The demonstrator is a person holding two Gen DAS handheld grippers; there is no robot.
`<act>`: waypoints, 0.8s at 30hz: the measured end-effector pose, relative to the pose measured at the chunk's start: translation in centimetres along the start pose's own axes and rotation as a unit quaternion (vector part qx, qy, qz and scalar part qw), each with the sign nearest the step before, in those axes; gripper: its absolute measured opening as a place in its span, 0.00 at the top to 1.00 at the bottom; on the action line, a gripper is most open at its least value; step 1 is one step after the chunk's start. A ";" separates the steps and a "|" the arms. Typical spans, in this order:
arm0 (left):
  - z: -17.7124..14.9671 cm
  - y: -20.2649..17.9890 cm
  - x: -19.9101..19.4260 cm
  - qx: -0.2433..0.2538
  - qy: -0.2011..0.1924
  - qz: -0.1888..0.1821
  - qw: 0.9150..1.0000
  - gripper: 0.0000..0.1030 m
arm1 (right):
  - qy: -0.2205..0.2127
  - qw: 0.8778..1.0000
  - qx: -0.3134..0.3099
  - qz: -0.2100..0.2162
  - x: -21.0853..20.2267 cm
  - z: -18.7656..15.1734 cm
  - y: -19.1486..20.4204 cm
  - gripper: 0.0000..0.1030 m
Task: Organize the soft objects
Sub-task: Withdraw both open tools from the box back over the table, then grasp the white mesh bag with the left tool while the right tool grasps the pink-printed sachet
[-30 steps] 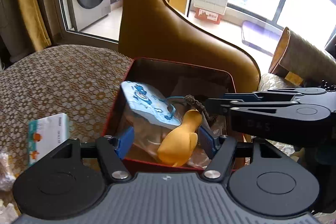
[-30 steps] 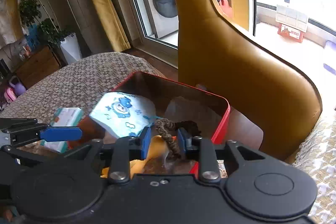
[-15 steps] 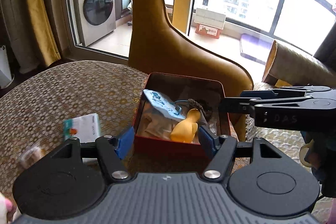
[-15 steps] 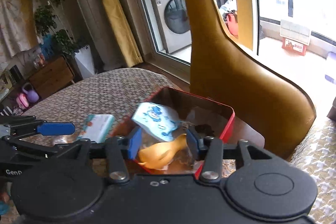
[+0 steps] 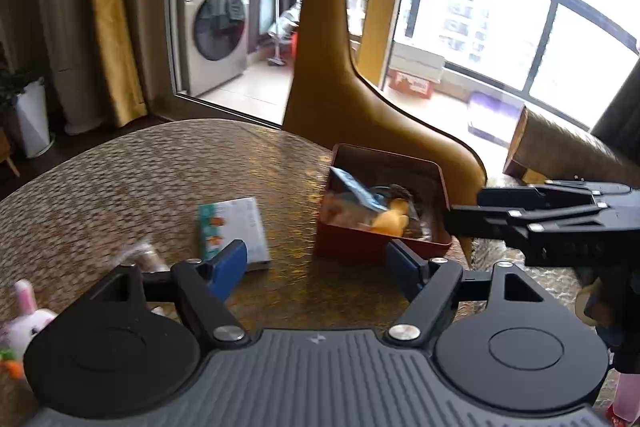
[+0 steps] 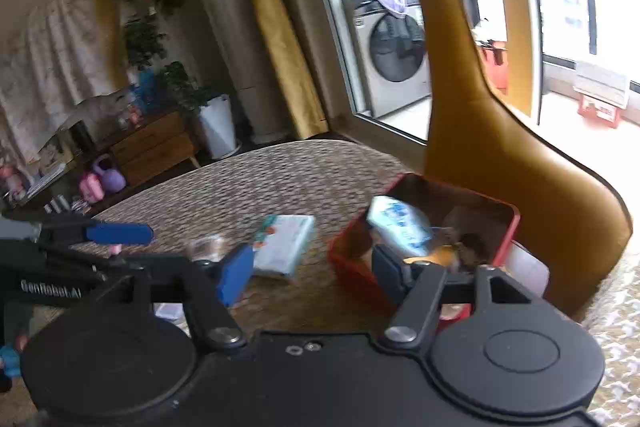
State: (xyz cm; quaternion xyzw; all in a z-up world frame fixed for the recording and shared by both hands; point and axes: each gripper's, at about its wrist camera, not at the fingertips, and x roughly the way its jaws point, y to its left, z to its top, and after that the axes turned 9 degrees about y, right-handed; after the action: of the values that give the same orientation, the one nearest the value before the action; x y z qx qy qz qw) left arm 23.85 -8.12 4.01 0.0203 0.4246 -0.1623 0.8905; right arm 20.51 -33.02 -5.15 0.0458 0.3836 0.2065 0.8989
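- Left wrist view: one red box (image 5: 376,247) stands on the patterned table (image 5: 132,171), just in front of the one tan chair (image 5: 360,107).
- Inside the red box lie one blue-and-white packet (image 5: 354,189) leaning on its left wall, one yellow soft toy (image 5: 392,221) and one dark braided item (image 5: 402,191).
- One white-and-green tissue pack (image 5: 234,227) lies flat to the left of the red box, well apart from it; one plush rabbit (image 5: 26,315) sits far left of the box.
- The left gripper (image 5: 316,267) stands short of the red box, its jaws having just been opening, nothing between them.
- The right gripper (image 5: 468,215) enters from the right beside the box's right wall.
- Right wrist view: the same one red box (image 6: 352,259), with the packet (image 6: 400,225) and the yellow toy (image 6: 434,255) inside it.
- The right gripper (image 6: 310,273) is short of the box, its jaws having just been opening and empty, the right blue pad overlapping the box's near wall in the picture.
- The tissue pack (image 6: 284,243) lies left of the red box.
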 end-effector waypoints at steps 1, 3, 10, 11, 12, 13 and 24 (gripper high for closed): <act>-0.3 0.7 -0.5 -0.005 -0.002 0.002 1.000 0.25 | 0.001 1.000 -0.004 0.004 0.0 -0.1 0.6 0.32; -1.0 2.0 -1.4 -0.014 -0.004 0.009 1.000 0.23 | 0.004 1.000 -0.011 0.011 0.2 -0.3 1.8 0.31; -3.7 6.2 -4.1 -0.025 -0.017 0.037 0.999 0.19 | 0.017 0.999 -0.024 0.033 1.1 -0.9 5.2 0.23; -4.1 6.7 -4.3 -0.027 -0.019 0.039 0.999 0.18 | 0.018 0.999 -0.026 0.036 1.4 -0.9 5.7 0.21; -4.5 7.2 -4.6 -0.030 -0.020 0.041 0.998 0.18 | 0.020 0.999 -0.028 0.038 1.4 -1.1 6.1 0.20; -4.9 7.8 -4.8 -0.032 -0.022 0.046 0.998 0.18 | 0.021 0.998 -0.031 0.041 1.6 -1.2 6.5 0.19; -8.9 12.5 -5.3 -0.045 -0.023 0.048 0.998 0.01 | 0.052 0.995 -0.063 0.054 4.9 -1.7 10.8 0.12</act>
State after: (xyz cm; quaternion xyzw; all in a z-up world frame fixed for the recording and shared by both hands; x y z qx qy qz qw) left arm 17.93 6.66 1.11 -0.0037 0.4091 -0.1006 0.9069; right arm 18.68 -21.35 -7.04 -0.0008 0.4127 0.2804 0.8666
